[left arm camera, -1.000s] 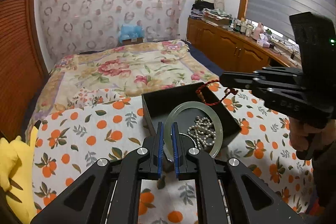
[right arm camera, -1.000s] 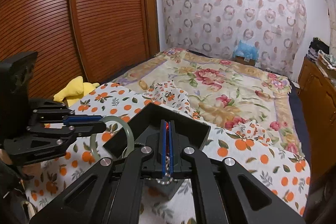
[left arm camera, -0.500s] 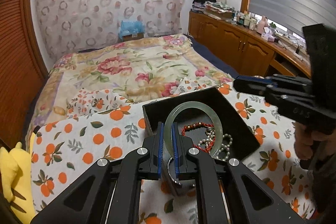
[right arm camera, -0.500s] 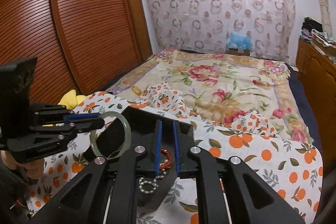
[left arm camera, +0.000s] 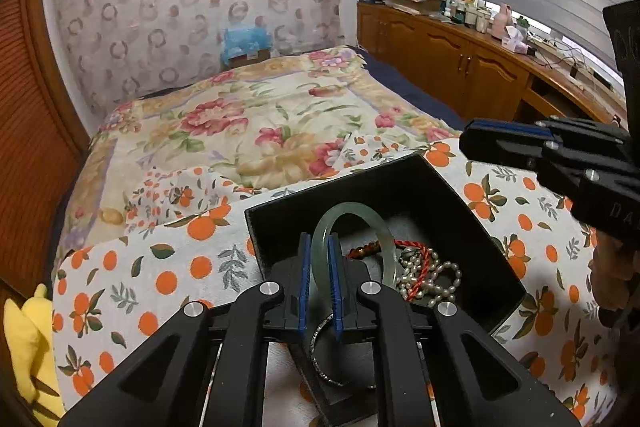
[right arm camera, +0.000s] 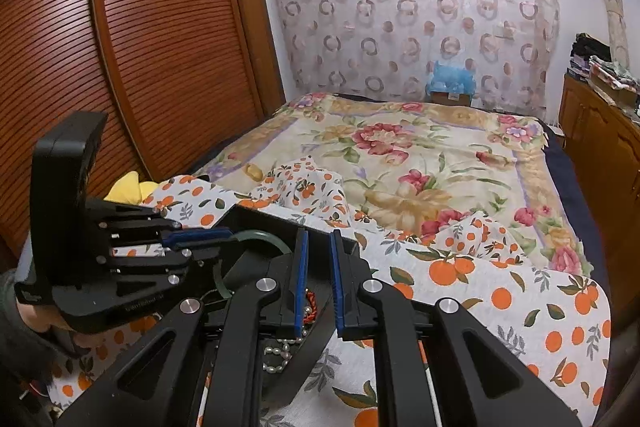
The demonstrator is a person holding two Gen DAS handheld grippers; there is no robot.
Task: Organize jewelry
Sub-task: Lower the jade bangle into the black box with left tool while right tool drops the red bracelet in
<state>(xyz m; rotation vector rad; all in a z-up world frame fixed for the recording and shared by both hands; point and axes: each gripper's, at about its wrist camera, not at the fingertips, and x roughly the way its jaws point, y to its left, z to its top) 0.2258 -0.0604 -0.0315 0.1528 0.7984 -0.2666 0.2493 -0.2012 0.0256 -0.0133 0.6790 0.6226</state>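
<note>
A black open box [left arm camera: 404,183] sits on the orange-print cloth on the bed. My left gripper [left arm camera: 319,241] is shut on a pale green jade bangle [left arm camera: 352,211] and holds it upright over the box. In the box lie a red cord bracelet [left arm camera: 416,251], a pearl string [left arm camera: 434,277] and a silver bangle [left arm camera: 320,351]. My right gripper [right arm camera: 319,239] is open and empty, above the box's right side; it shows in the left wrist view [left arm camera: 504,139]. The bangle [right arm camera: 256,235] and left gripper [right arm camera: 204,241] show in the right wrist view.
The orange-print cloth [left arm camera: 152,267] lies over a floral quilt [left arm camera: 256,123]. A yellow soft toy [left arm camera: 24,339] lies at the left edge. A wooden slatted wardrobe [right arm camera: 152,47] stands left, a wooden cabinet [left arm camera: 452,63] with bottles right.
My right gripper let go of the red cord bracelet, which dropped into the box, then opened and drew back. My left gripper moved the bangle lower, over the box.
</note>
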